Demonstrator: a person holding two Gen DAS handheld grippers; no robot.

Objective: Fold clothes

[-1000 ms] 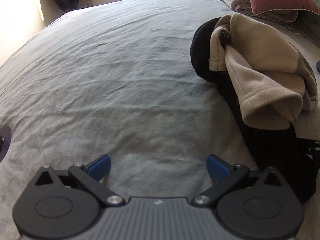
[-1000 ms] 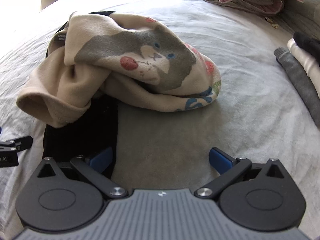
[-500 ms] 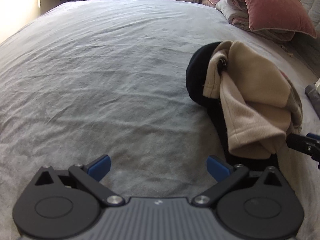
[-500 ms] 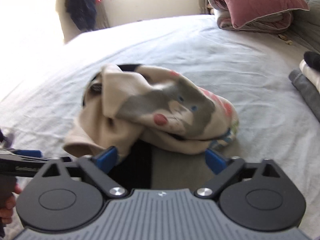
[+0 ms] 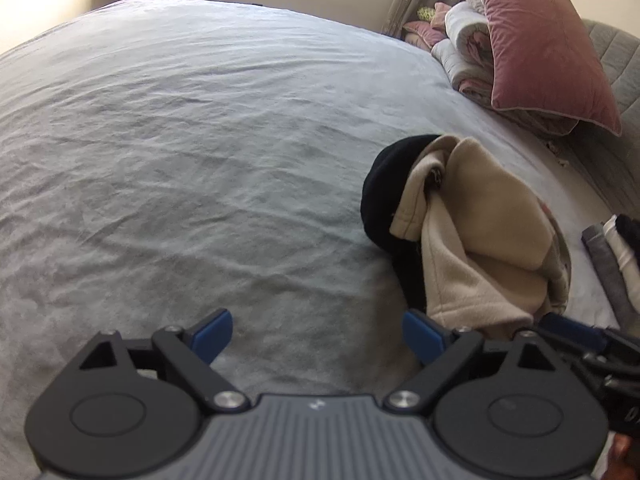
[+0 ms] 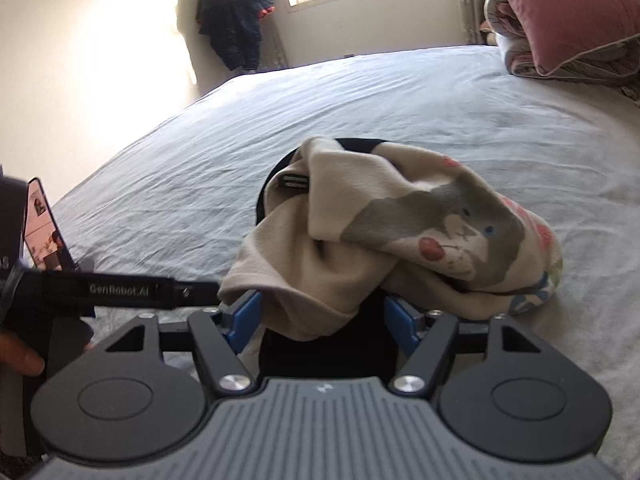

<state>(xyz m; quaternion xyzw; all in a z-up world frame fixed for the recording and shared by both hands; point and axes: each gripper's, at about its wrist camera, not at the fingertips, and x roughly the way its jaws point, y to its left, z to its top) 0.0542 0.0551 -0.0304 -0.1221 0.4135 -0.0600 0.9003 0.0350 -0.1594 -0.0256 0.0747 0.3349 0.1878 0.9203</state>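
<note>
Left gripper (image 5: 318,334): jaws spread wide, holding nothing, over bare grey bedsheet (image 5: 200,160) at the near edge. The clothes lie to its right. The beige fleece (image 5: 480,240) is crumpled on top of a black garment (image 5: 384,196); its near hem sits just beyond this gripper's right finger (image 5: 424,334).

Right gripper (image 6: 320,316): jaws spread, not clamped. The fleece hem (image 6: 312,312) hangs between its blue pads (image 6: 246,316), with black cloth below. Whether a pad touches the fabric cannot be told. The fleece's cat print (image 6: 452,232) faces up, far right of the pads.

Far right: pink pillow (image 5: 540,48) on folded bedding. Folded items (image 5: 612,256) lie at the right edge.
</note>
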